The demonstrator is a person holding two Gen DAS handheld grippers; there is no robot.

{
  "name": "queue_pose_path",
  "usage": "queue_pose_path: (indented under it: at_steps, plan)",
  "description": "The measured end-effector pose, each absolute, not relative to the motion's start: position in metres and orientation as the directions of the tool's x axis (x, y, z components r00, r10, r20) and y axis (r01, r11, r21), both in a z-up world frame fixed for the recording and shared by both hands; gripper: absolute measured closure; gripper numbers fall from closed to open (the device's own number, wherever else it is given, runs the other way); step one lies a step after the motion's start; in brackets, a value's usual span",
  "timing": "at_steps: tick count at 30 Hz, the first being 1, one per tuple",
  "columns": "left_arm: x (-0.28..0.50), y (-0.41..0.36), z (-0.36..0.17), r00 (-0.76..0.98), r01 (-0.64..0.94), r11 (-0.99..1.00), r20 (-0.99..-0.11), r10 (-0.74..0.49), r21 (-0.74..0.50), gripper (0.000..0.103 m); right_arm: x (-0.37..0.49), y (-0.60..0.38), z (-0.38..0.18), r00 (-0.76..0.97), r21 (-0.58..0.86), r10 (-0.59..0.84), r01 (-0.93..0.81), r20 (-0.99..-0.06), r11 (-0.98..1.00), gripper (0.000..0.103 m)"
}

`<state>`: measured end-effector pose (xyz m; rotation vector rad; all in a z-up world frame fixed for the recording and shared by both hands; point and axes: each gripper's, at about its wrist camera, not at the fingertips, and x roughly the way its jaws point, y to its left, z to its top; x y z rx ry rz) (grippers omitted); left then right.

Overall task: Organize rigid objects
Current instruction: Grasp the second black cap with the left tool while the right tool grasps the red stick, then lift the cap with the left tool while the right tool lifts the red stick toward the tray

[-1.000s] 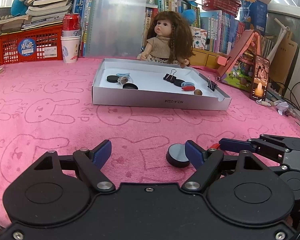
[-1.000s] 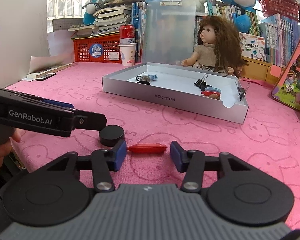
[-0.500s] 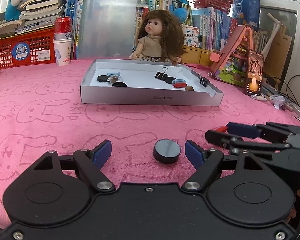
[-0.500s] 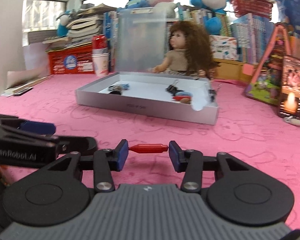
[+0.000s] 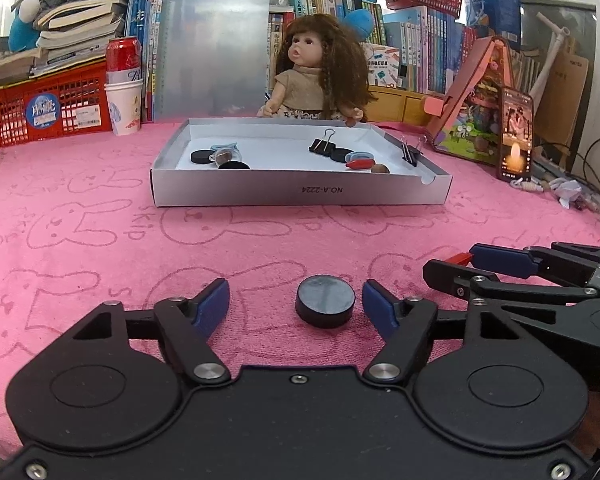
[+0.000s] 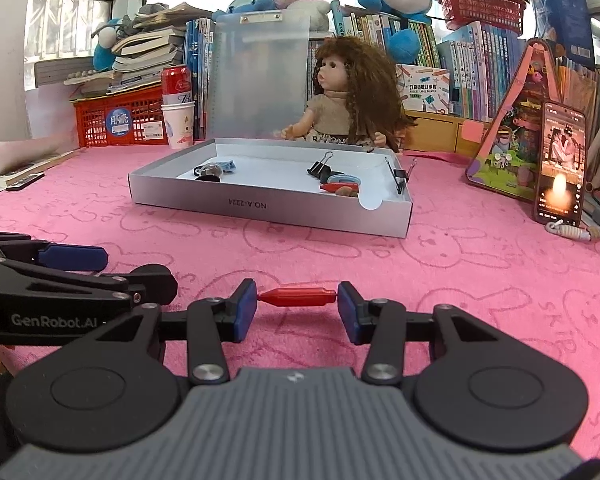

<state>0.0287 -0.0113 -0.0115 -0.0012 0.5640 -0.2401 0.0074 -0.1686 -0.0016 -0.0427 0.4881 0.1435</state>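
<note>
Your left tool (image 5: 295, 309), jaws just closing, straddles the black disc (image 5: 325, 305) untouched; your right tool (image 6: 297, 311) pinches the red piece (image 6: 297, 297) endwise

Daylight is pouring in from the far windows (image 6: 72, 20), blowing them out to white. The pink cloth (image 5: 100, 240) is showing evenly lit, with soft shadows. Both views are staying sharp, while fisheye distortion is bending the edges and darkening the corners.
</note>
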Motion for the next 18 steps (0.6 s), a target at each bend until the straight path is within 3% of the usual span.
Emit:
queue_pose_path:
  at_steps: [9,16,18]
  plan:
    - [0.0291,-0.0147,-0.0116,0.817,0.238,0.970,-0.529,-0.229,-0.052,0.055,0.0095,-0.1655,-0.0036,0.868,0.008,0.135,-0.150,-0.478,0.989,0.053]
    - [0.0286,-0.0157,-0.0115,0.816,0.248,0.968,-0.528,-0.236,-0.049,0.063,0.0111,-0.1644,-0.0041,0.865,0.014,0.139,-0.151,-0.482,0.988,0.052]
    - [0.0286,-0.0161,-0.0113,0.816,0.251,0.967,-0.527,-0.238,-0.048,0.070,0.0112,-0.1641,-0.0042,0.865,0.015,0.143,-0.155,-0.481,0.988,0.052]
